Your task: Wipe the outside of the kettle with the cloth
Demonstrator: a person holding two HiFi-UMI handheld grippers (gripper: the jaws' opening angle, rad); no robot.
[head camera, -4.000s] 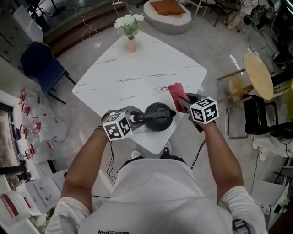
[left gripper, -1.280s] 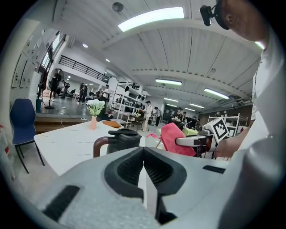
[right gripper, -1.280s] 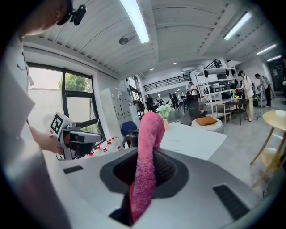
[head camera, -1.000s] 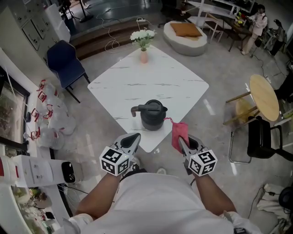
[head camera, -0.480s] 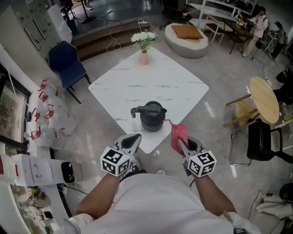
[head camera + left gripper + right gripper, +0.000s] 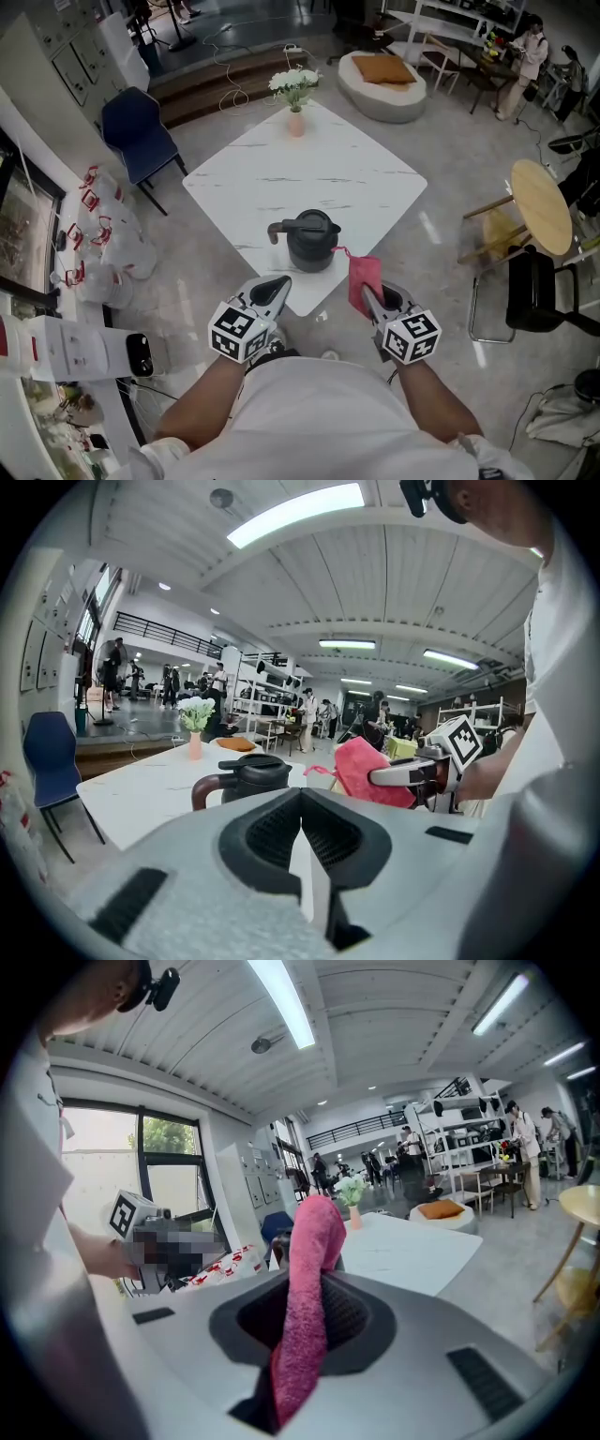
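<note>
A dark kettle (image 6: 311,240) with a brown handle stands near the front corner of the white marble table (image 6: 309,169); the left gripper view shows the kettle (image 6: 242,778) too. My left gripper (image 6: 274,286) hangs short of the table corner, jaws shut and empty, some way from the kettle. My right gripper (image 6: 367,298) is shut on a pink cloth (image 6: 364,279) that sticks up between its jaws, to the right of the kettle and apart from it. In the right gripper view the cloth (image 6: 309,1307) fills the jaw gap and hides most of the kettle.
A pink vase of white flowers (image 6: 295,94) stands at the table's far corner. A blue chair (image 6: 136,136) is at the left, a round wooden side table (image 6: 542,202) and a black chair (image 6: 530,291) at the right. Bags (image 6: 103,248) lie on the floor at the left.
Four seconds ago both grippers were at the kettle, the left at its handle, the cloth against its side. Both have since drawn back off the table. Over the last second almost nothing moved.
</note>
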